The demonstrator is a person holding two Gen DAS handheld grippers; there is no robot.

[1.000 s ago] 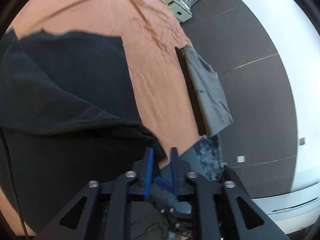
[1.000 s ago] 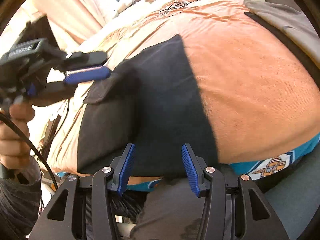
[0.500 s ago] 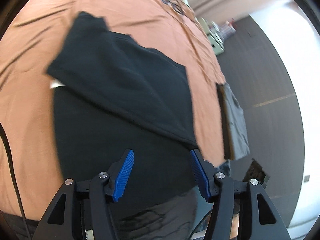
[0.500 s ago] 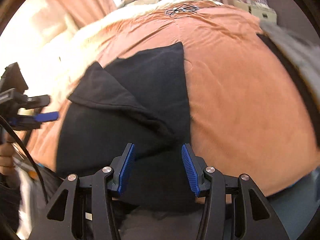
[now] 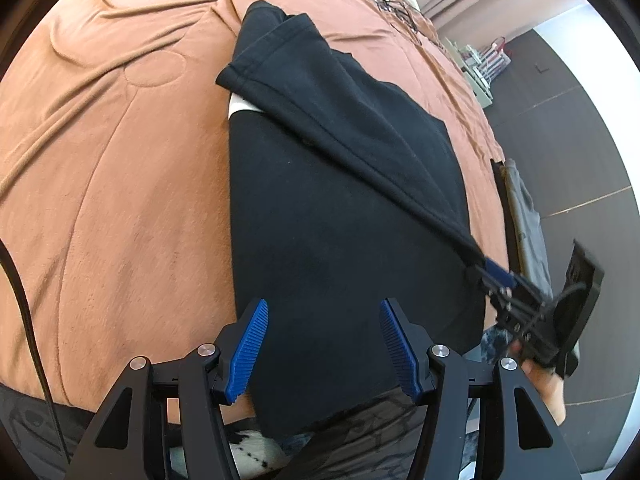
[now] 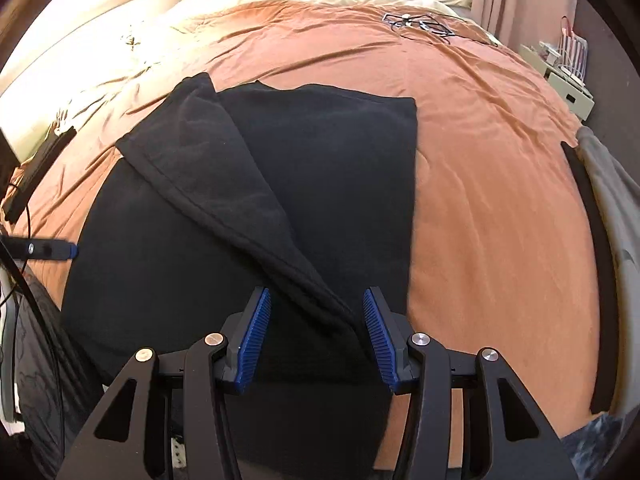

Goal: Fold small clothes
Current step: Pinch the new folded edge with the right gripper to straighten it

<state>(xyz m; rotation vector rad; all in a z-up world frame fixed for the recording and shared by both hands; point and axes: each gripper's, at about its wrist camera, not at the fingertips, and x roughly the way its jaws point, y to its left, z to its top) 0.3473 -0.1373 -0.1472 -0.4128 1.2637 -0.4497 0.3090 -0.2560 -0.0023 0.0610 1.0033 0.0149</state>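
**Black garment on the bed, one flap folded across**

The black garment (image 5: 340,240) lies flat on the orange bedspread (image 5: 120,180), its near edge hanging over the edge of the bed. A flap (image 5: 340,112) is folded slantwise across the garment, from its far left corner down to its near right side; a bit of white shows under the flap's left end.

The left gripper (image 5: 322,308) hovers over the garment's near edge, tongs well apart, with nothing between them — only cloth below.

The right gripper (image 6: 316,296) is at the garment's near right side, where the flap ends. Its tongs stand apart; the flap's tip lies between them, close against the right pad (image 6: 380,344), and the pads do not clamp it. From the left wrist view a hand (image 5: 548,384) carries that gripper, just right of the garment.

A grey cloth (image 5: 528,216) hangs off the bed's edge, right of the garment. Thin cables (image 6: 420,22) lie well beyond its far edge.
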